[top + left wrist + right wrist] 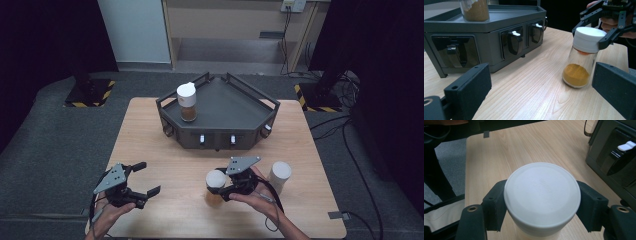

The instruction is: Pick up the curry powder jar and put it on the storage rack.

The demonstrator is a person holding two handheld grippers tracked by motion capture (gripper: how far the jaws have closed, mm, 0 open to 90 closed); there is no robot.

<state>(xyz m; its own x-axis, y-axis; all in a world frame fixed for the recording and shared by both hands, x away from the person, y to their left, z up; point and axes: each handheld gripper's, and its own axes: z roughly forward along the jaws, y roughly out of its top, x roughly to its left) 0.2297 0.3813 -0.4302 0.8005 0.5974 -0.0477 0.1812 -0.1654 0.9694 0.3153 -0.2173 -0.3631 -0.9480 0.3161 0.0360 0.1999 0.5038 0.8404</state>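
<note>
A glass jar (577, 72) with a white lid (542, 195) and orange powder in its bottom rests on the wooden table (170, 150), leaning slightly. My right gripper (218, 183) is shut on that lid, its black pads (495, 206) pressed against both sides. At the table's front left, my left gripper (150, 177) stands open, and nothing is between its jaws. In the left gripper view the held jar is ahead and to the right of the left gripper (541, 87), apart from it.
A dark angular tray (260, 117) with latches on its front (514, 40) sits at the back middle. It holds a white-lidded jar of brown powder (187, 102). Another white-lidded jar (279, 176) stands just right of my right hand.
</note>
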